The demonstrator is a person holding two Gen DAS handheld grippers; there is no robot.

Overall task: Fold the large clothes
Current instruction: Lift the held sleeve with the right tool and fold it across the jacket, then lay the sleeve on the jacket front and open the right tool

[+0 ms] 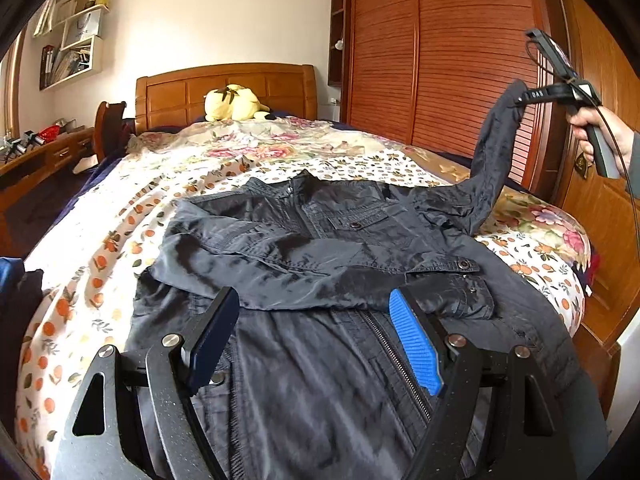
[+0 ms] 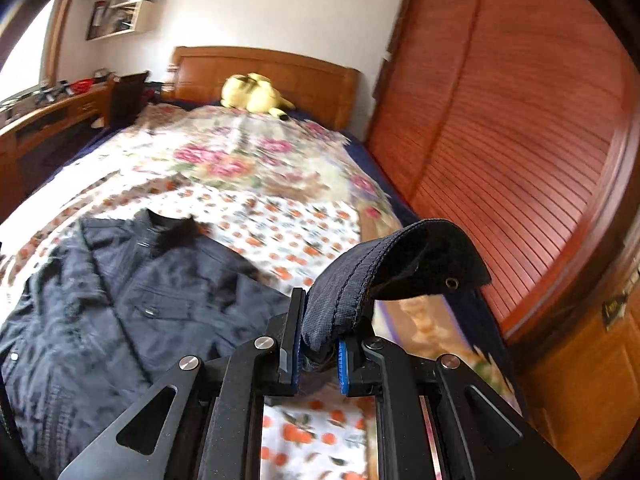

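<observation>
Sleeve-fold step: right gripper (image 2: 318, 350) pinching the jacket (image 1: 320, 248) cuff (image 2: 360, 280), raised at 2 o'clock; left gripper (image 1: 316, 320) spread, empty; next, probably lay the sleeve across the chest.

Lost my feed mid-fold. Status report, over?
Right gripper shut on the sleeve cuff, lifted. Left gripper open above the jacket. One sleeve already folded across. Nothing in the way.
</observation>
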